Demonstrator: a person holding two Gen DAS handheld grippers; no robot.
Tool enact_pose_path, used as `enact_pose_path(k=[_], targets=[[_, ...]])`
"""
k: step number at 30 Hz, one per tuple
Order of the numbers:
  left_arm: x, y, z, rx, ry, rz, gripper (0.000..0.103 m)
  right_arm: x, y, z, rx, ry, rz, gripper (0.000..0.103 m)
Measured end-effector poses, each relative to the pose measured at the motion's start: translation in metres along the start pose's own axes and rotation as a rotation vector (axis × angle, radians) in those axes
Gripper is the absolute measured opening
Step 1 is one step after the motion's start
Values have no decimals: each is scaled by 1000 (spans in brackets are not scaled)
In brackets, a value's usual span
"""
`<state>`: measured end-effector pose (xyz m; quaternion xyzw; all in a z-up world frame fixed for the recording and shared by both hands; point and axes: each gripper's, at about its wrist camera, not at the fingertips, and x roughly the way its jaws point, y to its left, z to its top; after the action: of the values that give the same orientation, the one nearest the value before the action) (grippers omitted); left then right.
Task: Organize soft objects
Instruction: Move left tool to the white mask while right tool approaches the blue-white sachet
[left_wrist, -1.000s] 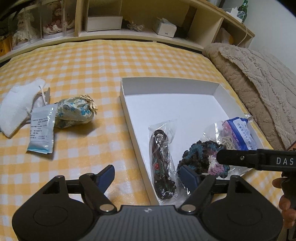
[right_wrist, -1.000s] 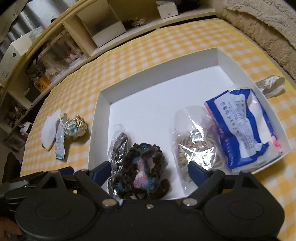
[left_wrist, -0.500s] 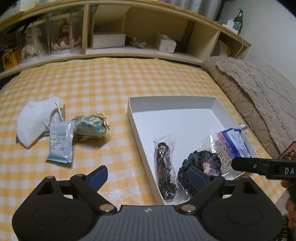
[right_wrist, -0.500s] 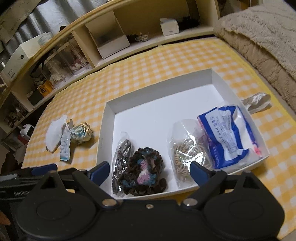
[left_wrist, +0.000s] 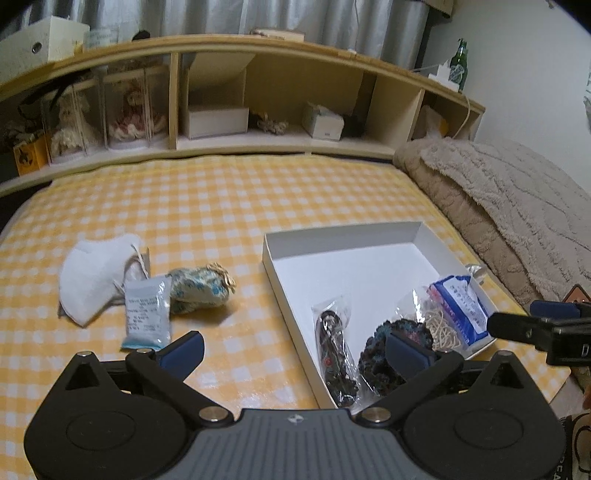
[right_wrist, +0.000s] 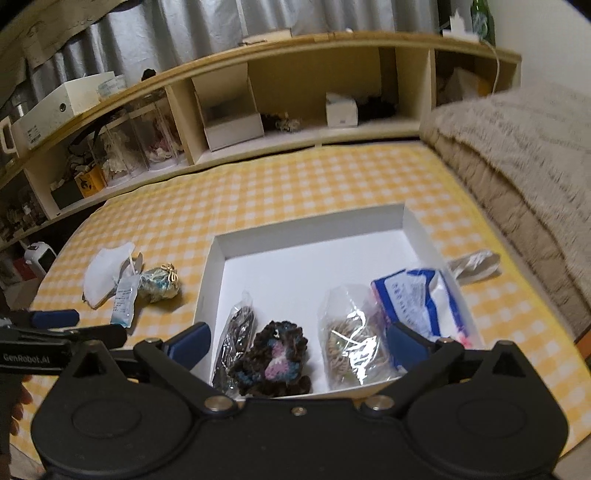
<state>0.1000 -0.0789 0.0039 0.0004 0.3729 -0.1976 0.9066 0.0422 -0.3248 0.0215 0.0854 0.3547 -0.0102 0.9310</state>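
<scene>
A white box (left_wrist: 343, 236) (right_wrist: 310, 225) lies on the yellow checked bed. Inside, along its near edge, are a dark bagged item (left_wrist: 334, 354) (right_wrist: 236, 332), a crocheted scrunchie (left_wrist: 384, 354) (right_wrist: 275, 358), a clear bag of beige cord (left_wrist: 439, 325) (right_wrist: 349, 343) and a blue-white packet (left_wrist: 458, 306) (right_wrist: 417, 299). Left of the box lie a white mask (left_wrist: 94, 278) (right_wrist: 105, 271), a small sachet (left_wrist: 147, 314) (right_wrist: 125, 299) and a floral pouch (left_wrist: 199, 290) (right_wrist: 160, 284). My left gripper (left_wrist: 293, 350) and right gripper (right_wrist: 299, 341) are open, empty and held back above the near edge.
A wooden headboard shelf (left_wrist: 258, 110) with boxes and dolls runs along the back. A beige blanket (left_wrist: 509, 206) (right_wrist: 524, 155) is piled at the right. A crumpled clear wrapper (right_wrist: 474, 260) lies just right of the box.
Both grippers have pulled back and tilted up from the box, so more of the bed and the shelf shows. The objects have not moved.
</scene>
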Motion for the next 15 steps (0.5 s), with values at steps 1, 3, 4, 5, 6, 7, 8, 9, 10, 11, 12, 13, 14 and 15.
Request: enact_pose_path(k=[1, 3, 4, 5, 6, 7, 8, 9, 10, 11, 12, 13, 14, 15], targets=[[-3, 1, 1, 2, -9, 1, 103, -2, 2, 0, -10, -3, -1, 103], [-8, 2, 2, 2, -25, 6, 103, -5, 5, 0, -29, -8, -2, 103], [-10, 3, 2, 3, -32, 7, 103, -7, 8, -1, -39, -13, -5, 103], [-12, 5, 3, 2, -37, 8, 103, -8, 9, -1, -45, -19, -9, 103], [-14, 6, 3, 1, -42, 8, 103, -10, 12, -2, -49, -26, -11, 103], [-16, 9, 3, -1, -49, 9, 103, -12, 13, -2, -51, -37, -10, 103], [-18, 11, 4, -1, -56, 13, 103, -13, 14, -1, -55, -45, -5, 103], [-20, 14, 5, -2, -61, 19, 103, -15, 16, -1, -58, -57, -1, 103], [-21, 18, 7, 2, -62, 23, 103, -17, 19, 0, -62, -71, 1, 103], [-24, 22, 8, 5, -73, 32, 103, -18, 22, 0, -65, -87, 5, 103], [-26, 26, 9, 1, -86, 45, 103, -19, 24, 1, -67, -101, 10, 103], [-29, 33, 11, -5, -99, 60, 103, -20, 27, 2, -64, -124, 19, 103], [-32, 39, 13, -12, -110, 70, 103, -21, 28, 3, -57, -141, 26, 103], [-34, 44, 15, -20, -119, 79, 103, -21, 31, 4, -50, -154, 26, 103]])
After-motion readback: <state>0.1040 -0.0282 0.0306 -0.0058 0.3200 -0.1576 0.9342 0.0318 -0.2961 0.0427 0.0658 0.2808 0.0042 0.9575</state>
